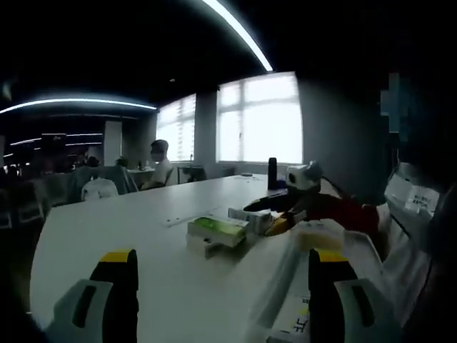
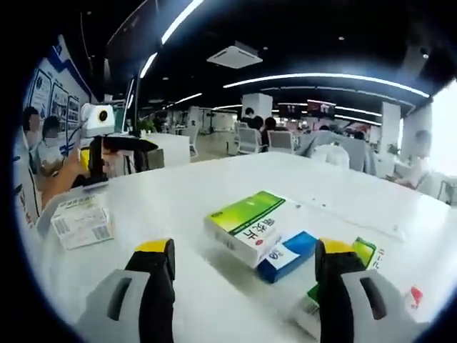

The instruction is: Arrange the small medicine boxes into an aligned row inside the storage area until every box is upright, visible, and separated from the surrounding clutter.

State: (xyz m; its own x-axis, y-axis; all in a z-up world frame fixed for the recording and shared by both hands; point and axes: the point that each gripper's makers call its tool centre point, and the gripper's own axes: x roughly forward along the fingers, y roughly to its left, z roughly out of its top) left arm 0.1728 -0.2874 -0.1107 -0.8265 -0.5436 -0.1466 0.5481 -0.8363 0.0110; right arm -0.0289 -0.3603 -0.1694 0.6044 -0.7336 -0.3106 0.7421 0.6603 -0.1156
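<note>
Landmark: the white table.

Right gripper: jaws spread wide, nothing between them, hovering low over the table. Just ahead of the jaws a green-and-white medicine box lies flat on the table, overlapping a blue-and-white box that touches its near edge. Another green box is partly hidden behind the right jaw (label unreadable). Toward the table's left edge, well apart from that cluster, sits a white box with barcodes, also flat.

Left gripper: jaws likewise spread, empty, above the table. Ahead of it a green-topped box lies flat mid-table, with a small pile of boxes just beside it. A white tray-like container stands at the table's right side, its contents too dim to make out.

No box on the table stands upright; no aligned row.

People sit at desks beyond the table's far end.
</note>
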